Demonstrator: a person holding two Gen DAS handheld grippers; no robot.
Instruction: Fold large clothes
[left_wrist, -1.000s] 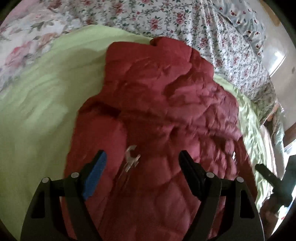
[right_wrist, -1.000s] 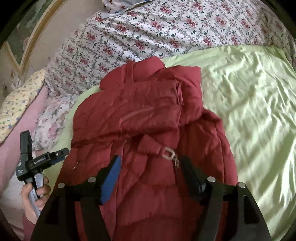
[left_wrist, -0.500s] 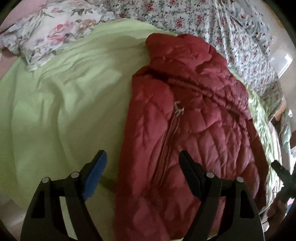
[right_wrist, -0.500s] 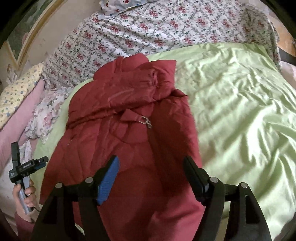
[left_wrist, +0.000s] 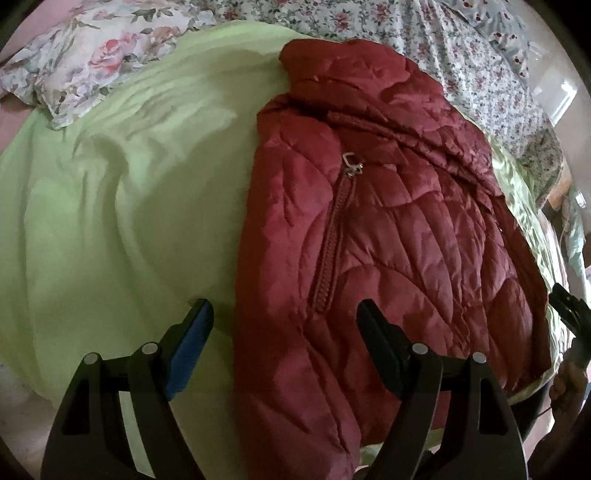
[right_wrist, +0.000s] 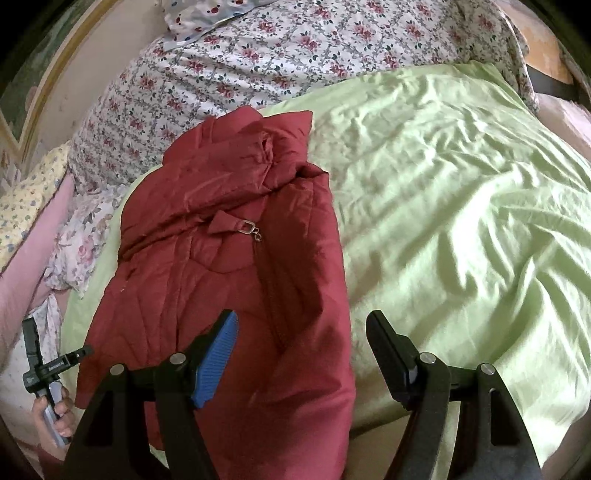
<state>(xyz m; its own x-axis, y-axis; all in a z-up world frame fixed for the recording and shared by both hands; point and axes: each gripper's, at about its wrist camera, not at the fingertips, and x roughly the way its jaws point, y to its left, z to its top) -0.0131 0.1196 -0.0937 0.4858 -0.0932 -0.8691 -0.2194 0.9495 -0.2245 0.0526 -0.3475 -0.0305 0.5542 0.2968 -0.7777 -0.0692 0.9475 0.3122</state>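
Observation:
A dark red quilted puffer jacket (left_wrist: 399, 229) lies folded lengthwise on a light green bedsheet (left_wrist: 122, 206), collar at the far end, its zipper pull (left_wrist: 352, 166) showing. It also shows in the right wrist view (right_wrist: 229, 266), with the zipper pull (right_wrist: 253, 229). My left gripper (left_wrist: 284, 325) is open and empty, held above the jacket's near left edge. My right gripper (right_wrist: 301, 336) is open and empty, held above the jacket's near right edge. The left gripper appears in the right wrist view (right_wrist: 48, 365), held by a hand at lower left.
A floral bedspread (right_wrist: 258, 55) covers the far side of the bed. A flowered pillow (left_wrist: 74, 59) lies at the far left. The green sheet (right_wrist: 461, 206) stretches to the right of the jacket. The bed's near edge is just below the grippers.
Both grippers have drawn back from the jacket toward the bed's near edge. The jacket looks smaller and narrower in both views. Jaws stay open.

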